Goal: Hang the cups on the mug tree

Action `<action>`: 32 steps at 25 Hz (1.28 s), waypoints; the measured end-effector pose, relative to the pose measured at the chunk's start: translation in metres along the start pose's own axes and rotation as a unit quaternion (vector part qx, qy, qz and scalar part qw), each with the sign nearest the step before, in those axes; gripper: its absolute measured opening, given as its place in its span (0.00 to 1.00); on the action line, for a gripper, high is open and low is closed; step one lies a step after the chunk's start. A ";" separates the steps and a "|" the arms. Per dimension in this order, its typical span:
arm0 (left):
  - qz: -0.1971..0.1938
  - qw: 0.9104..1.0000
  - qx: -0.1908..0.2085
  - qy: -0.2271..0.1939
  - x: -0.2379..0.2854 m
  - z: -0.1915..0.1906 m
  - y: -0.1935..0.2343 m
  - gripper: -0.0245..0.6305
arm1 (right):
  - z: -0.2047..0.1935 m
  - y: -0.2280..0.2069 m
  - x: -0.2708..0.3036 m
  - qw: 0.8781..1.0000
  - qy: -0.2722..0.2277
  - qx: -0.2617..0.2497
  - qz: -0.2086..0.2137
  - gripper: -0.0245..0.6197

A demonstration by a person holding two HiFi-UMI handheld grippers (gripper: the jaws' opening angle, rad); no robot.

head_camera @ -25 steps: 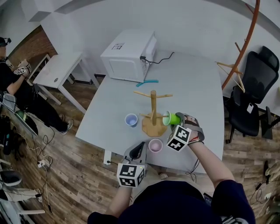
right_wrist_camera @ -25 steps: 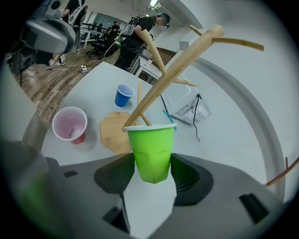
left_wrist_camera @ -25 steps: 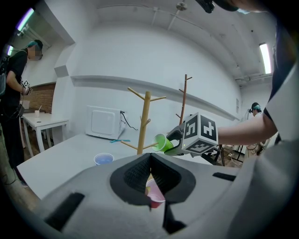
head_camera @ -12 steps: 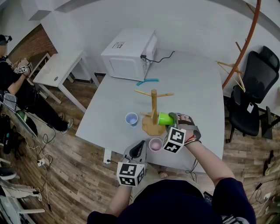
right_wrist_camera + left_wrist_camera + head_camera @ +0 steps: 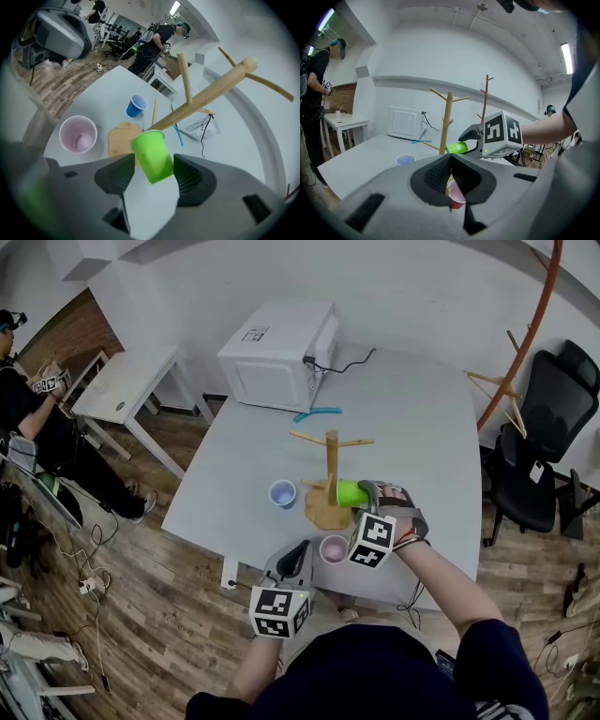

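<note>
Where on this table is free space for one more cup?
Free: the table's right half beyond the mug tree, and between microwave and blue cup. Crowded: near edge, around pink cup and right gripper.

Bright, even light — warped, vignetted edges.

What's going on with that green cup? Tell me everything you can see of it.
The green cup is a plain, smooth tumbler with no handle. It looks like plastic and is wider at the rim than at the base. It lies on its side in the air, gripped near its base between the jaws of the right gripper. Its open mouth points at the post of the mug tree, close beside it. Whether a peg is inside cannot be seen.
</note>
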State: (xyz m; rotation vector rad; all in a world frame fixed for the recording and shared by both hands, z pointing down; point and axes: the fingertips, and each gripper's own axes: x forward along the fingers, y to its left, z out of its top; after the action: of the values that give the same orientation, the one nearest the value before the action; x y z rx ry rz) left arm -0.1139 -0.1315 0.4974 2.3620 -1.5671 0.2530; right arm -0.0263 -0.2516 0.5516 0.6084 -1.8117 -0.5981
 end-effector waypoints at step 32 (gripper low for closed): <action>0.003 1.000 0.002 -0.001 0.006 0.000 -0.005 0.07 | 0.016 0.007 -0.052 0.991 -0.078 0.106 -0.023 0.43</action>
State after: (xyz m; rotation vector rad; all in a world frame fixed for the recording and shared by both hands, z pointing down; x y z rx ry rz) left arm -0.1071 -0.1346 0.4987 2.3612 -1.5775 0.2562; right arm -0.0271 -0.2101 0.5160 0.7662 -2.0302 -0.4991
